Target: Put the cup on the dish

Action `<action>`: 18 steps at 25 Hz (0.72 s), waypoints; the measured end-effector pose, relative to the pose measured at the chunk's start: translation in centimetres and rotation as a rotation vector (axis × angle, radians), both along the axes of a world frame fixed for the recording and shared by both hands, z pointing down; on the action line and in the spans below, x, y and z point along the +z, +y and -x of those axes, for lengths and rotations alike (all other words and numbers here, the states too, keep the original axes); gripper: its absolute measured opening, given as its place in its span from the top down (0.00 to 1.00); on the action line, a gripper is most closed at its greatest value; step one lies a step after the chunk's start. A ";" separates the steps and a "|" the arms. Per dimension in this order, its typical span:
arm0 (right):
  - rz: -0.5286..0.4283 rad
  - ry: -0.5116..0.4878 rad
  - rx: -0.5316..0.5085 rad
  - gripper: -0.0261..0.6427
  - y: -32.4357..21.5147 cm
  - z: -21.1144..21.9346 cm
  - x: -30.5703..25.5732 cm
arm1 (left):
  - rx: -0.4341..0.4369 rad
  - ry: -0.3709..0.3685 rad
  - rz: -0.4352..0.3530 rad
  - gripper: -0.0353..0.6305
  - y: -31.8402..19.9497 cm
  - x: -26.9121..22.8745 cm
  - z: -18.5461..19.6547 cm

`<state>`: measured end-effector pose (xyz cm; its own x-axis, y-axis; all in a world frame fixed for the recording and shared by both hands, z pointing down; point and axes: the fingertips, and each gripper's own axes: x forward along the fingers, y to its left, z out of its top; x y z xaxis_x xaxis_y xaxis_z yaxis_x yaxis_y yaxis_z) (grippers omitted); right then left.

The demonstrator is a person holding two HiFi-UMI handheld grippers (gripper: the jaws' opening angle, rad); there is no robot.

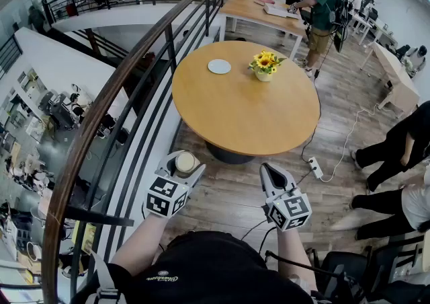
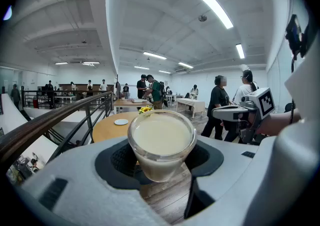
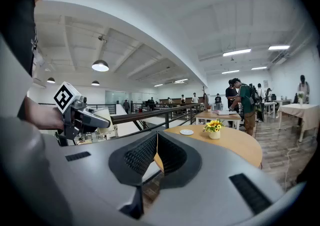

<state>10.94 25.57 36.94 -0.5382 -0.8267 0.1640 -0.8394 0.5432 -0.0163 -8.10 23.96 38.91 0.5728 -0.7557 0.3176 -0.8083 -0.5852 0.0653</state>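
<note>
Cup clamped in left gripper, held off the table by its near edge | right gripper pinched together, empty | dish near table's far edge, beside flowers

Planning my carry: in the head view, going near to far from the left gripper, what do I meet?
Cup in left gripper → round table → dish → far table.

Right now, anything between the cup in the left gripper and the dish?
Nothing visible. The cup sits in the left gripper; bare tabletop leads to the dish. The flower pot stands right of it, apart.
</note>
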 end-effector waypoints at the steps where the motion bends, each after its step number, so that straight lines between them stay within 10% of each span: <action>1: -0.001 0.003 -0.003 0.95 0.0 0.2 0.1 | 0.004 0.000 0.000 0.57 0.1 0.0 0.0; 18: 0.021 -0.113 -0.046 0.95 -0.4 -0.4 0.4 | 0.001 -0.006 -0.002 0.57 0.6 0.2 -2.2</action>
<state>11.30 25.20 37.30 -0.5915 -0.7977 0.1173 -0.8058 0.5797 -0.1212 -5.90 24.51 39.15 0.5715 -0.7558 0.3196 -0.8081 -0.5862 0.0587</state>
